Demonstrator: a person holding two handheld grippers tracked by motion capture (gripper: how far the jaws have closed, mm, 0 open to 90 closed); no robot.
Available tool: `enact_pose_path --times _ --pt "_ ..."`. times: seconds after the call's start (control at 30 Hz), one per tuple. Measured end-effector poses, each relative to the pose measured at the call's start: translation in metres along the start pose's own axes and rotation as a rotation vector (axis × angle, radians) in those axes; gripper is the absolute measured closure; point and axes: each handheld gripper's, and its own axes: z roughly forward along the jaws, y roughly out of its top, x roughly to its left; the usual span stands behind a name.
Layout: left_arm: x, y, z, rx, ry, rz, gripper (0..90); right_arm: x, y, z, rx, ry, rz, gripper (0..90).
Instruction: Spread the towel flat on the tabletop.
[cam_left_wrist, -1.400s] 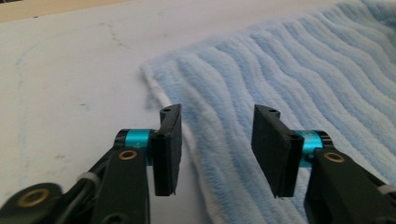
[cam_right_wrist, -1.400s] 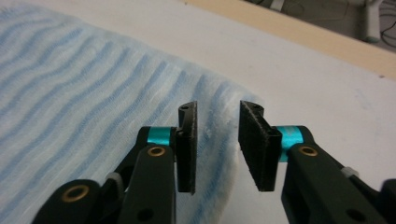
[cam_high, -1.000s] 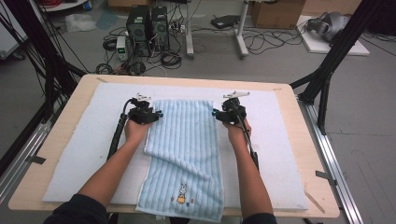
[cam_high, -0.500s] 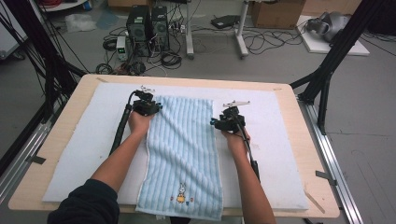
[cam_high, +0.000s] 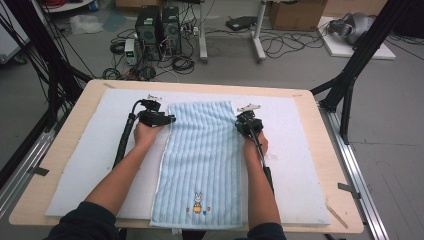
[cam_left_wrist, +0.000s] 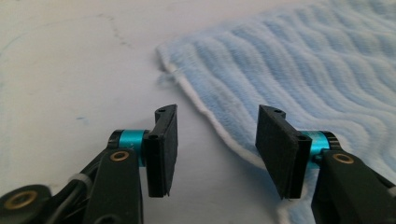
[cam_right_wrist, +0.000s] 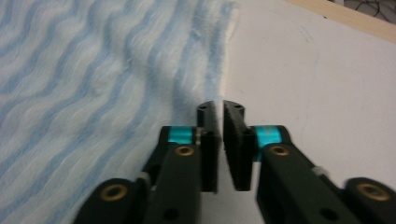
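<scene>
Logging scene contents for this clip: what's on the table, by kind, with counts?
Blue striped towel: 1
White mat: 1
Hand-held grippers: 2, left gripper open, right gripper almost shut
Total: 4

Both hand-held grippers slid apart to the towel's (cam_high: 202, 150) side edges
</scene>
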Motion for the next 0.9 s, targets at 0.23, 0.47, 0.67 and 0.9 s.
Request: enact_pose_path --times 0.23,0.47,0.67,0.9 --pt "-0.011 -0.006 0.003 0.02 0.04 0.078 59.9 -0.011 -0.008 -0.018 -0.044 0.088 0.101 54.8" --pt "-0.001 -0.006 0.005 -0.02 0.099 0.046 87.3 -0.008 -0.015 -0.03 -0.047 0.143 0.09 58.8" --pt "0.008 -0.006 0.001 -0.026 0.109 0.001 72.5 0.005 -0.02 -0.023 -0.015 0.177 0.049 57.3" --pt "0.007 -0.017 -0.013 -0.011 -0.008 -0.056 53.2 0.007 -0.026 -0.037 -0.044 0.22 0.043 60.3"
